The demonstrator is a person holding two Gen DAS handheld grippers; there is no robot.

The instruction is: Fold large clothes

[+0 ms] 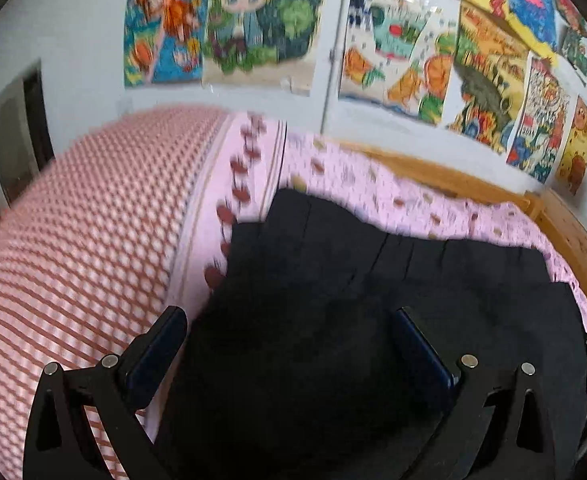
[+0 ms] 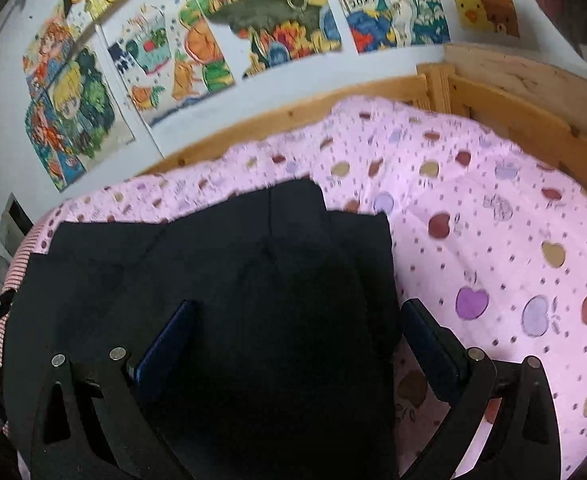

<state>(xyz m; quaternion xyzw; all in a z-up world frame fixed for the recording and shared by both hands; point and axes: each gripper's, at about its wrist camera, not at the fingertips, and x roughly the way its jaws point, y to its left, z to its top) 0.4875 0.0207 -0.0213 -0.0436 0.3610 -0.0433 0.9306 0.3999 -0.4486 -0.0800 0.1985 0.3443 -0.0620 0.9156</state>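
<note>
We see the black garment (image 1: pixel 393 280) lying on the bed's pink apple-print sheet (image 2: pixel 493 220), filling the lower centre of both views. Our left gripper (image 1: pixel 289 340) and right gripper (image 2: pixel 297 332) each hang over it with fingers (image 1: pixel 161 344) spread wide apart, gripping nothing. A red-checked blanket (image 1: pixel 73 220) fills the left wrist view's left; colourful drawings (image 2: pixel 253 20) cover the wall above.
</note>
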